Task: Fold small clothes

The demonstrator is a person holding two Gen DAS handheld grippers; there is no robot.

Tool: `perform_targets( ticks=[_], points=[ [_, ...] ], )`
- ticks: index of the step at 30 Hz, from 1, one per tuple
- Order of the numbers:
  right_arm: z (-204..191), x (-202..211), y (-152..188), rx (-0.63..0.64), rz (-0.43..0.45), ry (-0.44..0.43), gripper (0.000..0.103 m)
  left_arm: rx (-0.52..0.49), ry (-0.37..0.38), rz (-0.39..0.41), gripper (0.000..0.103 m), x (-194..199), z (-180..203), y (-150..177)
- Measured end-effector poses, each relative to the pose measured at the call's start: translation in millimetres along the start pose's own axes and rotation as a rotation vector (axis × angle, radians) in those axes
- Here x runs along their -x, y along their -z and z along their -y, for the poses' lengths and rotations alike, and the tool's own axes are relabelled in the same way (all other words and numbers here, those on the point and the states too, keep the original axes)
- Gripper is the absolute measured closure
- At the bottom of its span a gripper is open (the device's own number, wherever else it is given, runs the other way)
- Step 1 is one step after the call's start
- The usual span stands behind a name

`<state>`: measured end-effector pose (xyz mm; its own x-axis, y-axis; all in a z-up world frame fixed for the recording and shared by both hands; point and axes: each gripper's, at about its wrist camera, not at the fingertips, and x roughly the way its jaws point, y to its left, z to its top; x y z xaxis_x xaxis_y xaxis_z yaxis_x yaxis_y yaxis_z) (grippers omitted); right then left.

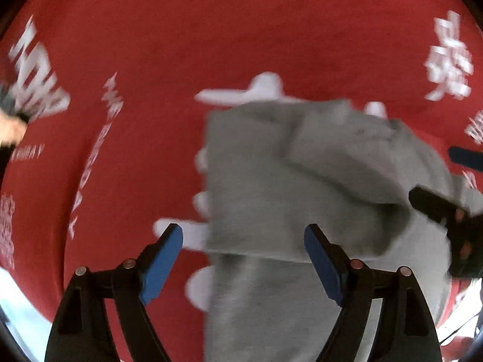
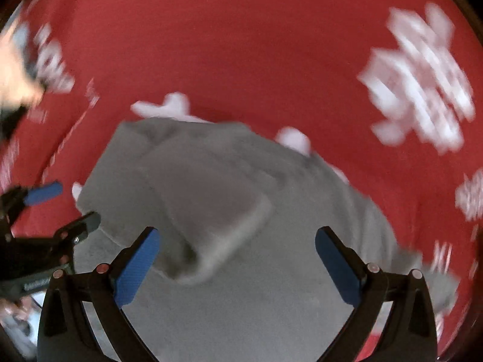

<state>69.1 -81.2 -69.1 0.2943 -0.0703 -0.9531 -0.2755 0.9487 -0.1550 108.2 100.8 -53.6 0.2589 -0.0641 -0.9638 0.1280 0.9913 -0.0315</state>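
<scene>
A grey garment (image 1: 302, 181) lies folded on a red cloth (image 1: 181, 45) with white print. A doubled flap sits on top of the garment (image 2: 211, 199). My left gripper (image 1: 243, 229) hangs open over its left edge, with one blue pad (image 1: 164, 262) above the red cloth and the other above grey fabric. Nothing is pinched between them. My right gripper (image 2: 238, 232) is open too, straddling the flap from above without touching it. Each gripper shows in the other's view: the right gripper (image 1: 431, 172) at the garment's right side, the left gripper (image 2: 78, 202) at its left corner.
The red cloth (image 2: 271, 45) covers the whole surface, with white lettering (image 1: 36, 84) and a large white emblem (image 2: 422, 90). White patches (image 1: 250, 90) peek from under the garment's edges. A blurred hand (image 1: 9, 129) is at the left edge. Both views are motion-blurred.
</scene>
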Motion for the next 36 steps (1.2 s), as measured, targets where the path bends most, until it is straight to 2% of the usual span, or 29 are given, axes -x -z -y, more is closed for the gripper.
perform_targets(
  ticks=[3, 5, 6, 7, 8, 9, 11, 13, 16, 17, 18, 19, 20, 22, 23, 28, 29, 31, 33, 34, 36],
  points=[
    [-49.6, -28.8, -4.9, 0.221, -0.035, 0.111, 0.004, 0.011, -0.027, -0.025, 0.020, -17.3, -10.7, 6.2],
    [-63.9, -46.2, 1.0, 0.310, -0.073, 0.196, 0.008, 0.009, -0.038, -0.049, 0.020, -31.8, -15.0, 13.5],
    [-68.2, -57.9, 4.9, 0.357, -0.091, 0.279, 0.023, 0.013, -0.035, -0.056, 0.020, -35.9, -15.8, 16.0],
    [-64.8, -60.6, 6.9, 0.366, -0.085, 0.314, 0.037, 0.019, -0.027, -0.055, 0.020, -38.7, -16.9, 18.3],
    [-56.0, -60.2, 6.5, 0.332, -0.082, 0.322, 0.069, 0.021, -0.022, -0.047, 0.020, -39.6, -17.9, 20.7],
    [-42.2, -58.6, 4.1, 0.261, -0.088, 0.314, 0.084, 0.017, -0.024, -0.047, 0.020, -41.2, -16.6, 20.8],
    [-7.6, -46.4, 7.0, 0.091, -0.078, 0.277, 0.084, 0.014, -0.023, -0.048, 0.020, -43.8, -15.5, 22.2],
    [46.5, -26.6, 19.0, -0.199, -0.029, 0.141, 0.084, 0.015, -0.020, -0.050, 0.020, -47.9, -10.0, 20.7],
    [106.9, -16.6, 55.7, -0.538, 0.004, -0.016, 0.083, 0.010, -0.002, -0.042, 0.020, -48.0, -10.2, 25.3],
    [129.3, -20.3, 77.2, -0.680, -0.002, -0.093, 0.067, 0.006, -0.004, -0.047, 0.020, -47.9, -9.3, 26.6],
    [142.0, -25.5, 91.5, -0.764, -0.023, -0.134, 0.037, 0.005, -0.005, -0.049, 0.020, -47.8, -9.2, 27.9],
    [156.5, -32.4, 111.1, -0.868, -0.050, -0.195, 0.026, 0.007, 0.000, -0.049, 0.020, -46.4, -9.4, 29.0],
    [167.2, -35.6, 127.8, -0.953, -0.053, -0.246, 0.023, 0.010, 0.007, -0.049, 0.020, -43.8, -9.7, 28.5],
    [181.1, -34.9, 153.9, -1.063, -0.013, -0.359, 0.023, 0.015, 0.013, -0.041, 0.020, -37.2, -10.8, 26.9],
    [186.9, -32.6, 159.2, -1.087, 0.007, -0.388, 0.023, 0.014, 0.019, -0.025, 0.020, -30.7, -11.6, 24.8],
    [206.5, -37.6, 165.9, -1.129, -0.008, -0.420, 0.023, -0.046, 0.003, 0.033, 0.020, -24.0, 2.5, 2.7],
    [209.7, -38.6, 166.1, -1.157, -0.006, -0.429, 0.023, -0.054, -0.013, 0.030, 0.020, -31.0, 8.2, -6.8],
    [210.1, -41.5, 166.3, -1.172, -0.015, -0.413, 0.036, -0.058, -0.029, 0.034, 0.020, -46.1, 13.5, -20.7],
    [210.8, -42.6, 160.4, -1.151, -0.042, -0.397, 0.095, -0.062, -0.073, 0.018, 0.020, -62.0, 16.9, -33.2],
    [210.2, -42.4, 157.7, -1.143, -0.053, -0.394, 0.095, -0.062, -0.090, 0.004, 0.020, -69.8, 18.7, -36.3],
    [212.2, -33.1, 150.3, -1.101, -0.001, -0.423, 0.095, -0.054, -0.116, 0.018, 0.019, -76.4, 18.4, -39.5]
  ],
)
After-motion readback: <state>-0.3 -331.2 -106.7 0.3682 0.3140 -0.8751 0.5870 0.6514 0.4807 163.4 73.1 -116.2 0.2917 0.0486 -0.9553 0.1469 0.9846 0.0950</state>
